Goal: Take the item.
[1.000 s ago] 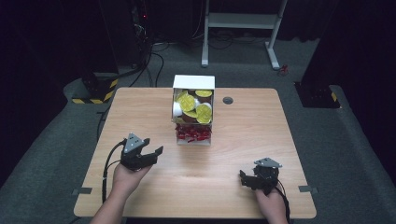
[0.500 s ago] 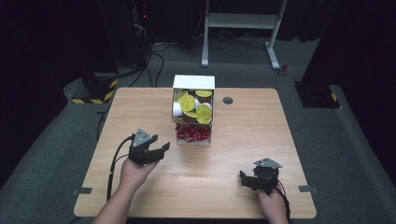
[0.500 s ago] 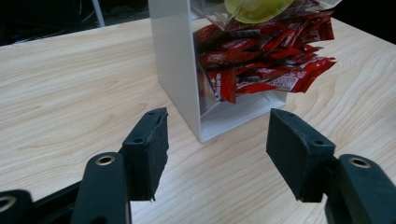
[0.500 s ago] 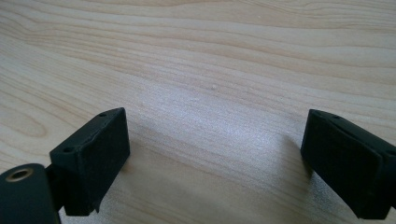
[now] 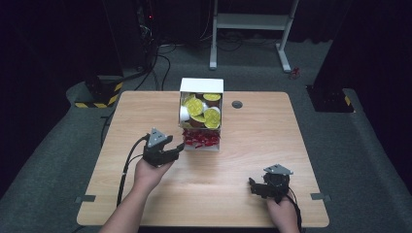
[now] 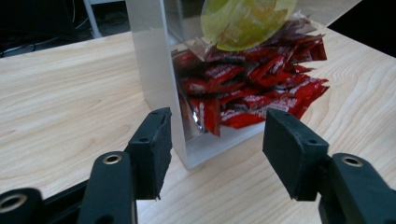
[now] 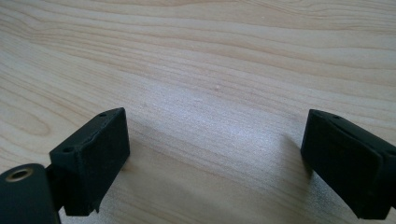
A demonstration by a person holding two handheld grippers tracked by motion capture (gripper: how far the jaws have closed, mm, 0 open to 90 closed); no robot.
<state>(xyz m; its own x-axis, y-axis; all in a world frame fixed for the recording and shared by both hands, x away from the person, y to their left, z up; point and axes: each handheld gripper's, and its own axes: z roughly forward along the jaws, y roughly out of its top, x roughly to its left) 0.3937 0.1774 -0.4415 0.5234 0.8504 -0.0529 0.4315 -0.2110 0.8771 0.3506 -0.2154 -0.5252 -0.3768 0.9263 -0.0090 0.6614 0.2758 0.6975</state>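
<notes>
One camera looks down from high up at the whole table (image 5: 145,194), and two ride low and close, sharing its wood.

I see bare table (image 5: 145,111) left and right of the clear box (image 5: 201,87); its near corner blocks my left gripper (image 6: 215,149).

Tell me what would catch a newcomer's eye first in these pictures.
The white upright dispenser box at the far middle of the light wooden table stands out, with round yellow-lidded pods on top and shiny red candy wrappers spilling from its bottom opening. The left gripper has come up close to those wrappers, its jaws closing with nothing between them yet. The right gripper rests open near the front right.
</notes>
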